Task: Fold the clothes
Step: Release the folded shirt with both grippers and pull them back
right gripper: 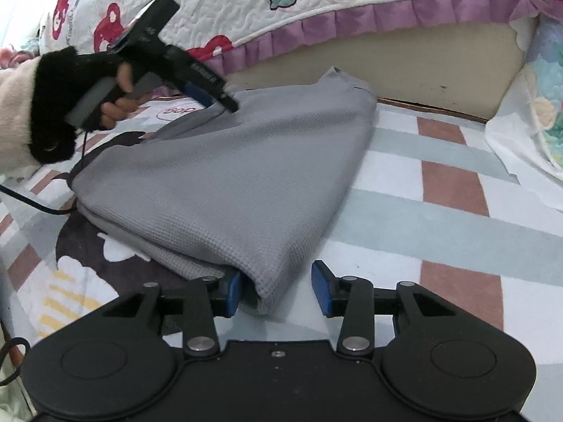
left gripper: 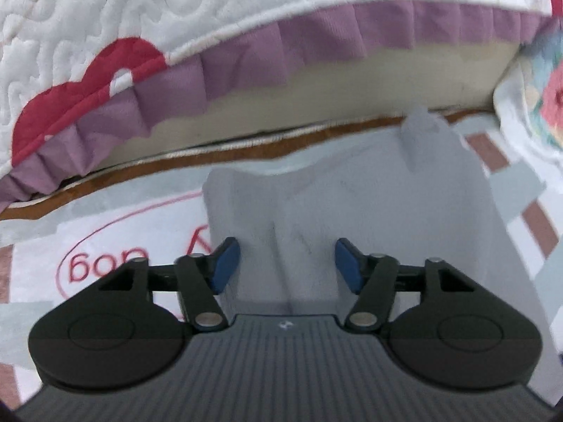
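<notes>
A grey waffle-knit garment (right gripper: 225, 183) lies folded in layers on a patterned blanket. In the right wrist view my right gripper (right gripper: 278, 290) stands open around the garment's near corner, with the cloth between its blue pads (right gripper: 232, 293). My left gripper (right gripper: 218, 100), held by a hand in a black fingerless glove (right gripper: 52, 105), sits at the garment's far left edge. In the left wrist view the left gripper (left gripper: 286, 267) is open, its blue pads (left gripper: 225, 267) apart over the pale grey cloth (left gripper: 352, 211), which is blurred.
The blanket (right gripper: 440, 190) has pale green, white and brown checks. Behind it rises a beige mattress side (right gripper: 387, 63) under a white quilt with a purple ruffle (right gripper: 316, 24). A flowered cloth (right gripper: 542, 123) lies at the right. A black cable (right gripper: 35, 204) trails at the left.
</notes>
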Tool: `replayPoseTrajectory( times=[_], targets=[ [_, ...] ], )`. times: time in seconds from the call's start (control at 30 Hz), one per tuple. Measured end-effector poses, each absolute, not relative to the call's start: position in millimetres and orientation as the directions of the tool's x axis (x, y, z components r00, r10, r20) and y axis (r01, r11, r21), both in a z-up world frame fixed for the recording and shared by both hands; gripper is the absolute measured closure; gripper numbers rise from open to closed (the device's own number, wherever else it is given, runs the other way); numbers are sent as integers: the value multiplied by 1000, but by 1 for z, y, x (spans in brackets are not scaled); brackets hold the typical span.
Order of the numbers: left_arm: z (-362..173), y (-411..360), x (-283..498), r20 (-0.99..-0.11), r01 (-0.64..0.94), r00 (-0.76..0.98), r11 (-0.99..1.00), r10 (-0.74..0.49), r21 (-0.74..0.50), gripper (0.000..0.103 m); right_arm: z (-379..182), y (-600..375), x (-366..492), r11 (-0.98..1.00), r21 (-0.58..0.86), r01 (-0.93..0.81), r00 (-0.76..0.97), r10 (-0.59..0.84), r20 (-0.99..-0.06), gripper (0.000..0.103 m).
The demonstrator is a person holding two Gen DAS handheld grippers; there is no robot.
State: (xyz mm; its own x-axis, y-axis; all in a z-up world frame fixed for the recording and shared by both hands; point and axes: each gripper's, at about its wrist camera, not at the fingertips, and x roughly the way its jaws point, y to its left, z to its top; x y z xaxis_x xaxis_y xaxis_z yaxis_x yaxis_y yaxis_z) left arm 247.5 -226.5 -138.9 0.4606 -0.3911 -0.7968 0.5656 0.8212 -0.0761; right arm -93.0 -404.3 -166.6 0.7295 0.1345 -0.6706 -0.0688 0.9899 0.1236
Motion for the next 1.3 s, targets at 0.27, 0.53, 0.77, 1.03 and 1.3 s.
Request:
replayPoseTrajectory(
  times=[0.27,0.53,0.77,1.03,1.3],
  targets=[
    [-131,-229,226,-729,524,613,847,-303,88,98,-168,-404,-98,985,104,-136,737,171,-654,84],
    [-129,-218,165,-685,572,635,814,-357,106,67,-168,-409,-102,982,175,-76,737,173,-654,82],
    [-132,-203,65,-736,781,441,624,-514,32,60,-169,-407,-107,975,221,-22,736,165,-656,79],
    [-159,-173,15,-773,767,465,632,-431,109,55,-161,-403,-114,990,133,44,711,62,-700,82],
    [-160,-177,16,-776,769,486,618,-401,163,55,-156,-434,-132,894,433,112,734,219,-642,62]
  ],
)
